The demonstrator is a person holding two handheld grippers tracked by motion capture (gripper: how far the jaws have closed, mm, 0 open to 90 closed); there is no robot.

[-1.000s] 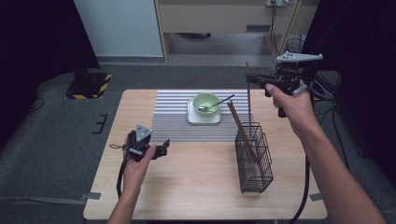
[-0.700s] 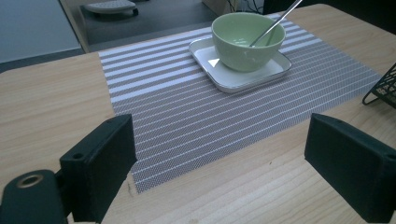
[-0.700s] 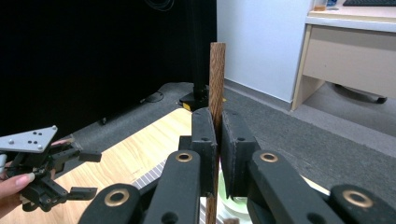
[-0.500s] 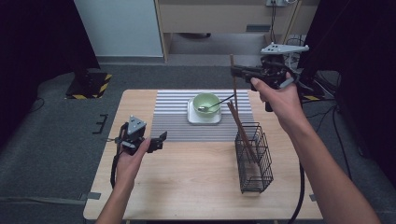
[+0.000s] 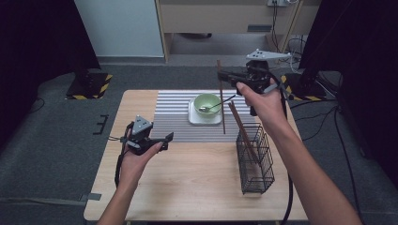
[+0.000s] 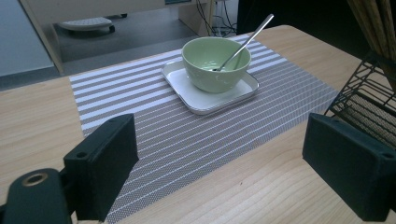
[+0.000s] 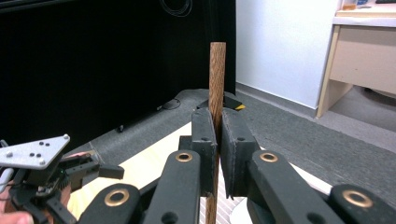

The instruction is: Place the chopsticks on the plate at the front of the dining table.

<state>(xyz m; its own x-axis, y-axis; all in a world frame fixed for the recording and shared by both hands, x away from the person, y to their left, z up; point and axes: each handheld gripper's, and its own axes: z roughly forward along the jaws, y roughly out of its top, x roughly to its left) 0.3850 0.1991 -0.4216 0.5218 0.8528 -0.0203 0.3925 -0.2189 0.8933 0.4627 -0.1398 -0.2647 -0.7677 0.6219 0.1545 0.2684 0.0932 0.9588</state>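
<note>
High view: we are clamping the right gripper (image 5: 224,76) on a brown wooden chopstick (image 5: 221,101) hanging upright just beside the pale green bowl (image 5: 208,104); left gripper (image 5: 164,139) jaws are gaping, empty.

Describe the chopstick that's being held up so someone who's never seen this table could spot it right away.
Start at the striped placemat with the green bowl. Just right of the bowl, one brown chopstick hangs upright, pinched near its top by the right gripper. The other chopsticks lean inside the black wire basket.
</note>
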